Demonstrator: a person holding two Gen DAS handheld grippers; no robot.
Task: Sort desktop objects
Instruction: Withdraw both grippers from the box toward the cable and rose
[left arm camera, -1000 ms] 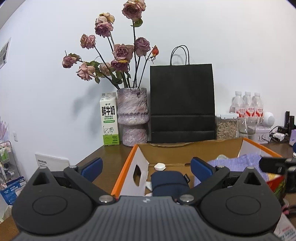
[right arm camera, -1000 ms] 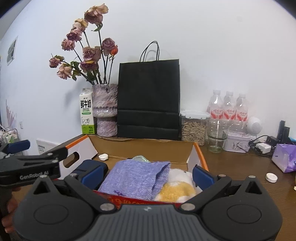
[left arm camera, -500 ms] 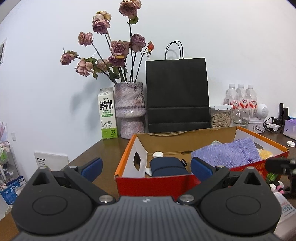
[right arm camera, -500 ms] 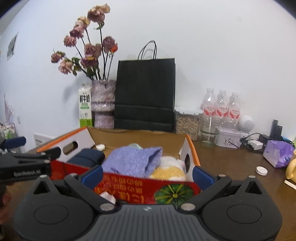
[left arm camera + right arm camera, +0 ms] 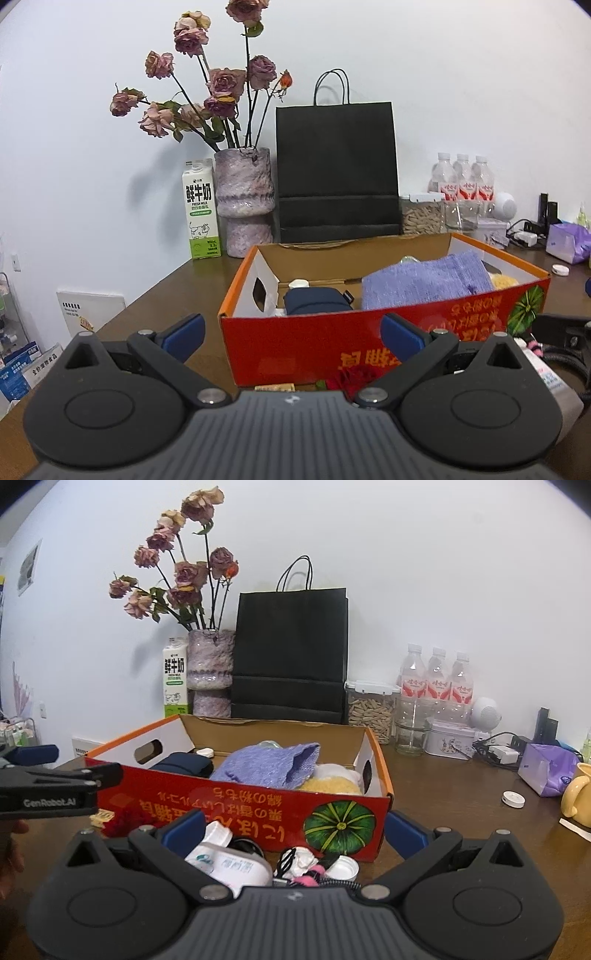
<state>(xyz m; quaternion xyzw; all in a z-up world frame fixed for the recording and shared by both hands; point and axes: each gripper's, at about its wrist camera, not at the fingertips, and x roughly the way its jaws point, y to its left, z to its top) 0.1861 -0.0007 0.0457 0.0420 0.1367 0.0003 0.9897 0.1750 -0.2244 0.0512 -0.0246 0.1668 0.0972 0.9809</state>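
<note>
**Both claws spread wide in front of the red box**

You are facing a white wall across a dark wooden table [image 5: 443, 786]. Take the red cardboard box [image 5: 369, 347] as your landmark. Behind it stand a black paper bag [image 5: 336, 173], a mottled vase [image 5: 243, 199] of dried roses and a milk carton [image 5: 201, 214]. Behind the box and to its right you have three water bottles [image 5: 436, 679] and a clear container [image 5: 371, 710] of pale pieces.

Inside the box, a purple knitted cloth [image 5: 273, 764] lies in the middle, a navy pouch [image 5: 316, 301] to its left, and something yellow and fluffy [image 5: 334, 785] at the right end.

Your left gripper [image 5: 291, 332] hangs just in front of the box with its fingers far apart, holding nothing. Your right gripper [image 5: 295, 829] is likewise spread wide and empty. Between its fingers, in front of the box, lie a white bottle [image 5: 229, 864], a white cap [image 5: 345, 867] and a small pink item [image 5: 312, 873]. Right of the box you see a white disc [image 5: 513, 799], a purple packet [image 5: 546, 771] and a yellow mug [image 5: 578, 794].
</note>
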